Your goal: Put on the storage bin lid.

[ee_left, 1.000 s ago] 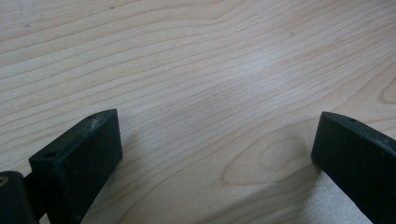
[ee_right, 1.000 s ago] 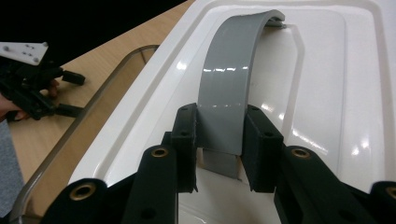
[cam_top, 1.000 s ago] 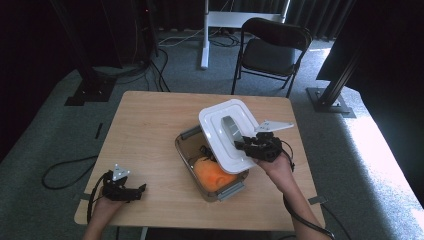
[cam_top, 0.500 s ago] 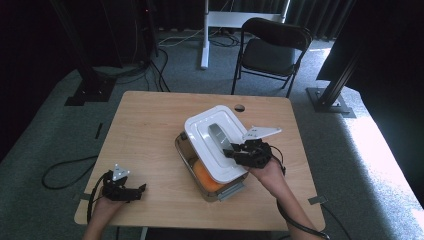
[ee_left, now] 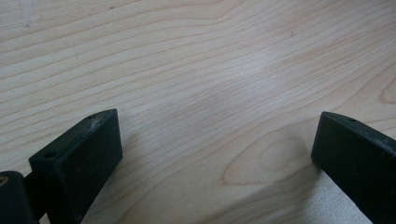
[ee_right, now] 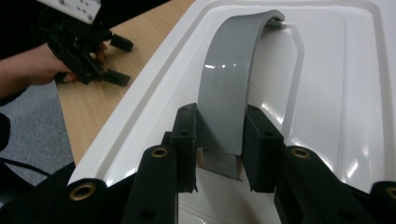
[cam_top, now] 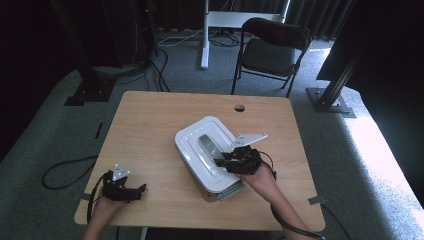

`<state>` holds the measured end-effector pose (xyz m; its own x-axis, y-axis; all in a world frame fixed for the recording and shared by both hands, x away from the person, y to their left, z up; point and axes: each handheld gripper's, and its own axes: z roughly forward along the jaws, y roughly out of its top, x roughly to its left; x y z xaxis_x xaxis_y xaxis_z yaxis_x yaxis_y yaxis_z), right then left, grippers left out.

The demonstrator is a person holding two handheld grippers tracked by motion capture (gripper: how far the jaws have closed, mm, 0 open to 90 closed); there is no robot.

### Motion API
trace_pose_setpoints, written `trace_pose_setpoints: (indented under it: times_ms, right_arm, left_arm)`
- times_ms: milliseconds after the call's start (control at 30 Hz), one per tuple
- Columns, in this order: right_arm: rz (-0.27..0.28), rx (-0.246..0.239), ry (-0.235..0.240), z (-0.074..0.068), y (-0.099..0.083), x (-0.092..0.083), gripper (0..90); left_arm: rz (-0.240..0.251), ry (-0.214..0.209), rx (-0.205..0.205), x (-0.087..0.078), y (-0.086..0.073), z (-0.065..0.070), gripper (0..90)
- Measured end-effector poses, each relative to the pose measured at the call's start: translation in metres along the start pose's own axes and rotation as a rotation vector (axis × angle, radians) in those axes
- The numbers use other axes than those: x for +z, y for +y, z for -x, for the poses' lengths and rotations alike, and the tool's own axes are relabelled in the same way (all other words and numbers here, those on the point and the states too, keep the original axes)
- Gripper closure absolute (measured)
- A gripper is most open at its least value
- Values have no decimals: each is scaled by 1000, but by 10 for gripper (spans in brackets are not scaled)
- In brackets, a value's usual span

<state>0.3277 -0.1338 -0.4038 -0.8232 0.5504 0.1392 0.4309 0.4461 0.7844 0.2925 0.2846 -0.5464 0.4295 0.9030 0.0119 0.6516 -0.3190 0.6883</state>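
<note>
A white rectangular lid (cam_top: 195, 150) with a grey arched handle (cam_top: 206, 144) lies over a clear container (cam_top: 224, 192) in the middle of the wooden table (cam_top: 150, 125). My right gripper (cam_top: 220, 161) comes in from the lid's right side and is shut on the handle. In the right gripper view the two pads press on the grey handle (ee_right: 233, 84) from both sides above the lid (ee_right: 327, 93), with the gripper (ee_right: 218, 149) low over it. My left gripper (cam_top: 137, 190) rests open near the table's front left corner, its jaws (ee_left: 215, 158) wide apart over bare wood. The left gripper (ee_right: 117, 60) also appears far off.
A black folding chair (cam_top: 272, 50) stands behind the table. There is a small round hole (cam_top: 239, 108) in the tabletop near its far edge. Black stand feet (cam_top: 90, 92) and cables (cam_top: 65, 170) lie on the grey carpet to the left.
My right gripper has carried the lid left and down over the container, and the orange contents seen before are now covered. The left gripper has stayed put.
</note>
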Motion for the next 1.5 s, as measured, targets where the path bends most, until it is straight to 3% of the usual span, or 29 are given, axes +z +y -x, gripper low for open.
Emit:
trace_pose_setpoints:
  times_ms: [467, 1033, 1133, 1267, 1367, 1500]
  right_arm:
    - [7, 50, 34, 3, -10, 6, 683]
    - [1, 32, 37, -3, -14, 13, 664]
    - [23, 57, 57, 1, -14, 9, 521]
    - [66, 71, 44, 8, -12, -2, 358]
    - [95, 80, 14, 19, -11, -12, 161]
    - [143, 91, -93, 37, -11, -23, 125]
  left_arm:
    - [2, 0, 0, 0, 0, 0, 22]
    - [-1, 2, 1, 0, 0, 0, 22]
    - [-1, 6, -5, 1, 1, 0, 22]
    - [0, 23, -21, 2, 2, 0, 21]
    - [9, 71, -41, 2, 3, 1, 21]
    - [46, 94, -100, -2, 9, -2, 21]
